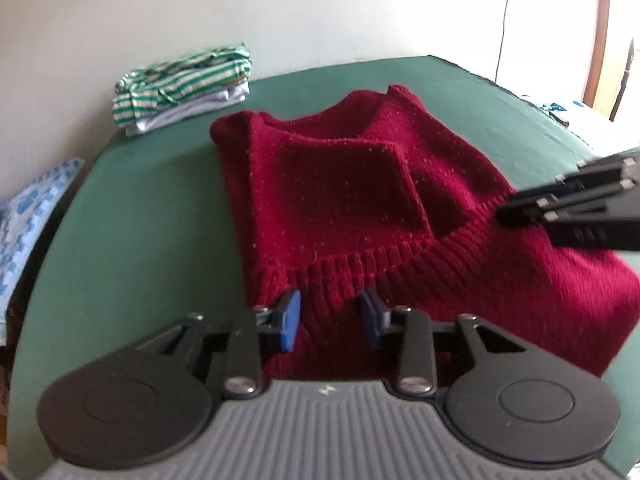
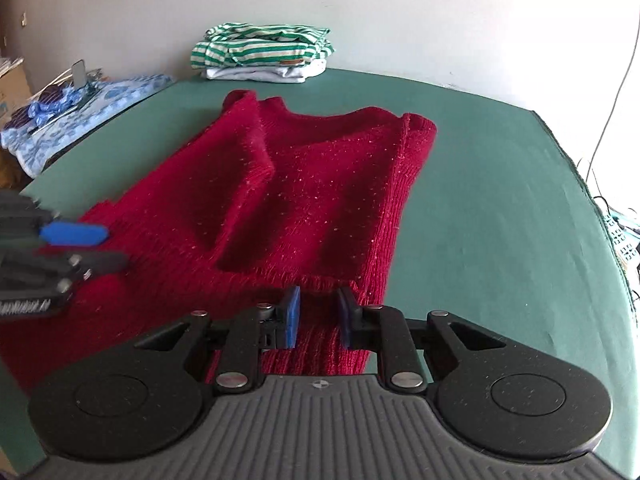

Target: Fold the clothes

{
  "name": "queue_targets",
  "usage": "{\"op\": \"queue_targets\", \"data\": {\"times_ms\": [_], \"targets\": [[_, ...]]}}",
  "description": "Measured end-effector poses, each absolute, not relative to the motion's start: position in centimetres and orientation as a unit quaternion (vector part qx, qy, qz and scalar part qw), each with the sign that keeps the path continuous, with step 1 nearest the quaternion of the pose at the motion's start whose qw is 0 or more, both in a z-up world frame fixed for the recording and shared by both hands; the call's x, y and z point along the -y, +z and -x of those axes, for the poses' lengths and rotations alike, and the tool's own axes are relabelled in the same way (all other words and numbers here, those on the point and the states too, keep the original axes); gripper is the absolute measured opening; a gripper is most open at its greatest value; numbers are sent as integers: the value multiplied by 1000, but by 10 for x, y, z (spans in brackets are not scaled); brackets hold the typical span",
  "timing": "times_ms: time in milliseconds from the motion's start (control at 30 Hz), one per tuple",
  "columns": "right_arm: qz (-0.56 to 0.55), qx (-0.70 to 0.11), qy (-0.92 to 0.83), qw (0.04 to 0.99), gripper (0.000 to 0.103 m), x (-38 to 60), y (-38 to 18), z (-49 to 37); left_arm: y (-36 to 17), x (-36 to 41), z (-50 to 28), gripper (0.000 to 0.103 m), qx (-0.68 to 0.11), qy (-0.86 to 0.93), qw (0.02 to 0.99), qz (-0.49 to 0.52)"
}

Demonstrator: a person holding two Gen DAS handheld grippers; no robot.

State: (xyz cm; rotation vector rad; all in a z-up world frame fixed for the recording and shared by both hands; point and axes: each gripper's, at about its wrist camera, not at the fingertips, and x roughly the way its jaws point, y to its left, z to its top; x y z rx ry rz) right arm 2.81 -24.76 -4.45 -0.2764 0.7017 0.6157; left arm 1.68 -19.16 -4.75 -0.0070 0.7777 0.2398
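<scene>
Left wrist view gives us first the left hand-held gripper [image 1: 330, 322], its blue pads [image 1: 291, 320] partly apart above the ribbed hem of the red sweater [image 1: 360, 184]; cloth shows in the gap, but we cannot tell whether the pads touch it. The right wrist view shows the right hand-held gripper [image 2: 318, 316] over the sweater's near edge, jaws parted by a narrower gap, with knit showing between them and no clear pinch. We take the sweater as our landmark: it lies on the green surface [image 1: 160, 200], partly folded, with one sleeve laid across its body and the neckline at its far end. In the left wrist view the right hand-held gripper reaches in over the sweater's right side; in the right wrist view the left hand-held gripper comes in over the sweater's left side. Beyond the sweater, against the pale wall [image 2: 440, 20], sits a stack of folded clothes [image 2: 260, 54] topped by a green-and-white striped piece. Left of the sweater, off the surface's edge, lies a blue patterned cloth [image 2: 88, 112].
</scene>
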Motion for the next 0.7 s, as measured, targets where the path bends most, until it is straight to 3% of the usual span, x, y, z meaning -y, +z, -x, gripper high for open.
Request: {"op": "queue_targets", "data": {"times_ms": [200,333,400,600,700], "targets": [[162,-302,287,895,20,242,-53,-20,-48,190,-21,41,-383,100,918,-5],[151,-293,286,900,25,262,-23,-6,-30,182,-13,41,-379,88,921,23],[149,-280,304,898,25,275,-7,9,-21,183,-5,48,-361,87,928,21],[197,-333,339,858,26,267,-27,41,-46,192,8,53,-382,75,921,15],[177,-344,312,868,37,272,-46,30,-50,184,13,60,-379,74,922,33]]}}
